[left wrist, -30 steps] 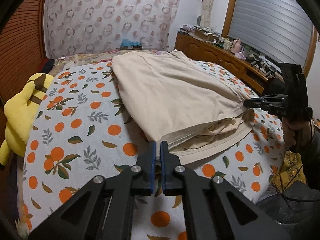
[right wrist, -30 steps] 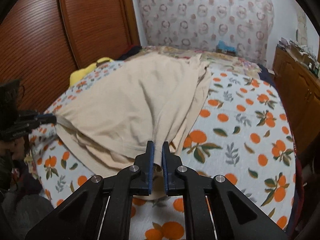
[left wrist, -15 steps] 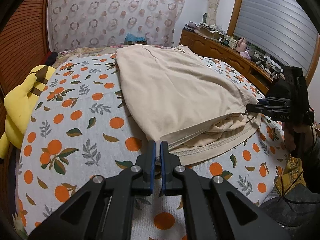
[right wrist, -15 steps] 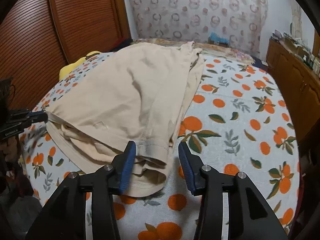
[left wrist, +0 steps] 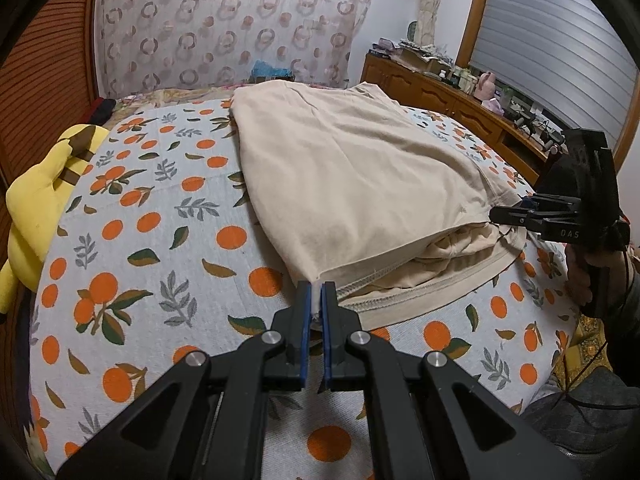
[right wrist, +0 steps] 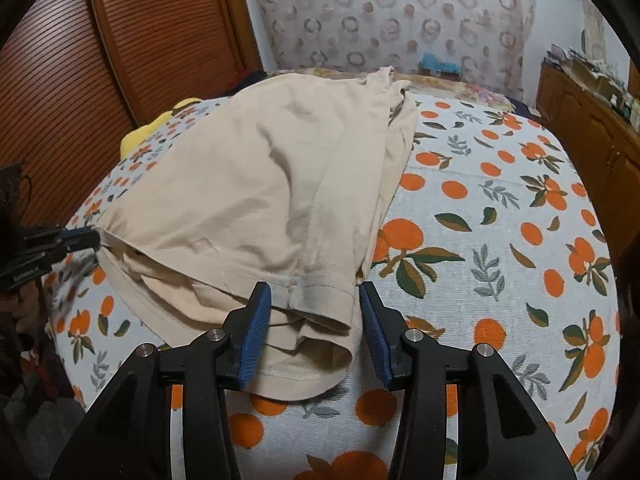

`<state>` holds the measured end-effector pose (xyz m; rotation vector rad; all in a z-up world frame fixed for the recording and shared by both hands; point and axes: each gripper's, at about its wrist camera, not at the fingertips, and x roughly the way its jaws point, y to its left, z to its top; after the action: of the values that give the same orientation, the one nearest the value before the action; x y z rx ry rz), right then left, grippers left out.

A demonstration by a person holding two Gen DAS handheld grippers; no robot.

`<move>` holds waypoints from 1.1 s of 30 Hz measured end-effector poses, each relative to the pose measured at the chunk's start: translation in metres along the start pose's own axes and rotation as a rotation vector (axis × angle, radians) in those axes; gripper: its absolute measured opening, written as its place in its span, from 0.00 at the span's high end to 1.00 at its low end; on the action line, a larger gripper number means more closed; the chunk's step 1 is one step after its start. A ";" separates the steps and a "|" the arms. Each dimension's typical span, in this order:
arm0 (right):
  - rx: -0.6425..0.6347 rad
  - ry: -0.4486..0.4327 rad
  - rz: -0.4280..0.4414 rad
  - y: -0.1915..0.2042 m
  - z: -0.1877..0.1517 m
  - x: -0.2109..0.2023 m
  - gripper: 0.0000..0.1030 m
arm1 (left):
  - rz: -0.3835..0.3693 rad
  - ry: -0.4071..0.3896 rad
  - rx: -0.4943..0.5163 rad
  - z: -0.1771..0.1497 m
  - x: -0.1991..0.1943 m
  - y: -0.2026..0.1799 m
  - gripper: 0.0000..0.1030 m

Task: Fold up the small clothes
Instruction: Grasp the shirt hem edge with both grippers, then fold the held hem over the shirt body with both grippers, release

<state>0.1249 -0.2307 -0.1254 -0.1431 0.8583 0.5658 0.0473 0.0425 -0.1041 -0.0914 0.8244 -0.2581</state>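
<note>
A beige garment [left wrist: 352, 184] lies folded over on the orange-print bedspread [left wrist: 152, 240]; it also shows in the right wrist view [right wrist: 256, 184]. My left gripper [left wrist: 315, 300] is shut on the garment's near corner, and shows at the left of the right wrist view [right wrist: 86, 236]. My right gripper [right wrist: 315, 304] is open, its fingers either side of the garment's hemmed corner, which rests on the bed. It shows at the right of the left wrist view [left wrist: 504, 214].
A yellow plush toy [left wrist: 36, 200] lies at the bed's left edge. A wooden dresser [left wrist: 452, 100] with clutter runs along the right. A slatted wooden wardrobe [right wrist: 120, 64] stands on the left. A patterned curtain [left wrist: 224, 24] hangs behind.
My right gripper has opened and let go of the garment's corner, which now rests on the bed. My left gripper stays shut on its corner and has lowered it slightly.
</note>
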 end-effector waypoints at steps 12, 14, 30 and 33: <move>-0.067 -0.055 0.064 0.006 0.015 -0.015 0.96 | -0.073 -0.145 -0.001 0.036 -0.031 0.002 0.99; -0.071 -0.095 0.078 0.004 0.028 -0.026 0.96 | -0.073 -0.193 -0.007 0.057 -0.039 0.005 1.00; -0.089 -0.171 -0.016 -0.056 0.218 0.037 0.97 | 0.073 -0.229 -0.032 0.249 0.063 0.078 0.99; -0.055 -0.135 -0.031 -0.077 0.240 0.078 0.96 | 0.102 -0.201 -0.056 0.264 0.098 0.094 0.99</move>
<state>0.3678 -0.1821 -0.0343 -0.1661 0.7091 0.5638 0.3231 0.1026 -0.0125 -0.1250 0.6344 -0.1275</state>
